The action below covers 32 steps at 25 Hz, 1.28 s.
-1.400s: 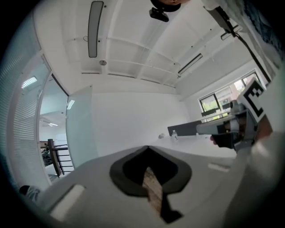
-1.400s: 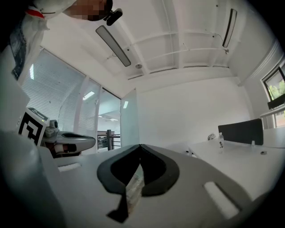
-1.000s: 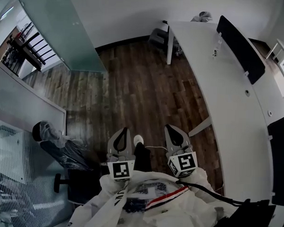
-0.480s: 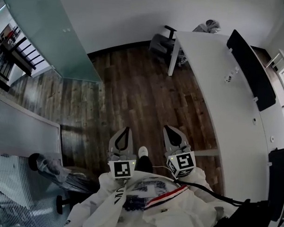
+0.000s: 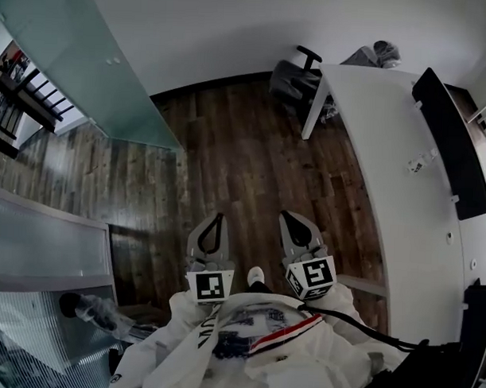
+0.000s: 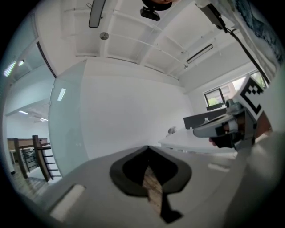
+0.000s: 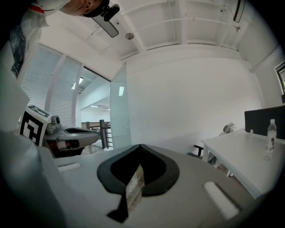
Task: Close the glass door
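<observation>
- Frosted glass door (image 5: 88, 64) stands at the head view's upper left, rising from the wood floor (image 5: 244, 149), well apart from both claws.
- Left claw (image 5: 215, 222): tips together, nothing between them, touching nothing. Only floor shows through the gap behind the tips.
- Right claw (image 5: 287, 219): also closed and empty, just beside the left one, both pointing out over bare floor.
- White worktop (image 5: 388, 154) runs down the right, with a chair (image 5: 295, 76) at its far end.
- Head view alone shows the floor from above and the person's white sleeves.
- Gripper views alone show the ceiling. The left gripper view adds a window (image 6: 218, 95), and the right gripper view a bottle (image 7: 270, 131) on the worktop.
- Each gripper view catches the other claw at its edge.
</observation>
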Available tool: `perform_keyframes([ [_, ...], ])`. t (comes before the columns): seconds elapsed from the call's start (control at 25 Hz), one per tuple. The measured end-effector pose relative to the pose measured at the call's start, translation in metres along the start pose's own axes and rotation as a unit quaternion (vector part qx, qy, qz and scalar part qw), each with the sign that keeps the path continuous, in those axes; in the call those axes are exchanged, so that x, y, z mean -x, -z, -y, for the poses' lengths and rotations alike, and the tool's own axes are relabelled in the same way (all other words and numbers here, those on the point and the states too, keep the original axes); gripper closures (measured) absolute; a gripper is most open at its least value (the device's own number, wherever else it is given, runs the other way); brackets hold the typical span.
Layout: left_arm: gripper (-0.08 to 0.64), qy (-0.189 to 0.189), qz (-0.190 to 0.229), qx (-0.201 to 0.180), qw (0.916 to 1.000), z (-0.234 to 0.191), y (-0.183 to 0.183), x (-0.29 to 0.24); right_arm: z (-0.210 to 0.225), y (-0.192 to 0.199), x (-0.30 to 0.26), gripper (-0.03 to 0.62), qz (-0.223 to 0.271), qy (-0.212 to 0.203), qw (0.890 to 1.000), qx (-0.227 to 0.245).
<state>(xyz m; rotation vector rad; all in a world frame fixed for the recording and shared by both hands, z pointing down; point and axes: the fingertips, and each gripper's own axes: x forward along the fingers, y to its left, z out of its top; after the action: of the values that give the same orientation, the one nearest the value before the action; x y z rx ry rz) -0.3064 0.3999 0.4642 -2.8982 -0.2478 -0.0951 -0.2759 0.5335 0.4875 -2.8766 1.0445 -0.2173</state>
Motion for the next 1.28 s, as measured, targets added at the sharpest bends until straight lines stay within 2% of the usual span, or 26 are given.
perform_keyframes([
  [0.28, 0.557, 0.006, 0.007, 0.004, 0.9999, -0.019, -0.002, -0.028, 0.016, -0.008, -0.022, 0.586, 0.000, 0.020, 1.000, 0.002],
  [0.56, 0.557, 0.005, -0.017, 0.000, 0.9998, -0.022, 0.008, -0.125, 0.100, -0.008, -0.093, 0.586, -0.006, 0.025, 1.000, -0.010],
  [0.68, 0.557, -0.013, -0.027, -0.005, 0.9995, -0.035, 0.014, -0.169, 0.130, -0.010, -0.135, 0.586, -0.007, 0.015, 1.000, -0.011],
  [0.8, 0.557, -0.032, -0.023, 0.014, 0.9991, -0.051, 0.008, -0.214, 0.159, -0.031, -0.174, 0.586, 0.002, 0.005, 1.000, 0.001],
  [1.0, 0.557, -0.027, -0.030, 0.012, 0.9991, -0.055, -0.005, -0.282, 0.211, -0.043, -0.219, 0.586, 0.000, 0.008, 1.000, -0.005],
  [1.28, 0.557, -0.015, -0.037, 0.003, 0.9992, -0.051, 0.000, -0.356, 0.283, -0.050, -0.259, 0.586, 0.005, 0.032, 0.999, -0.013],
])
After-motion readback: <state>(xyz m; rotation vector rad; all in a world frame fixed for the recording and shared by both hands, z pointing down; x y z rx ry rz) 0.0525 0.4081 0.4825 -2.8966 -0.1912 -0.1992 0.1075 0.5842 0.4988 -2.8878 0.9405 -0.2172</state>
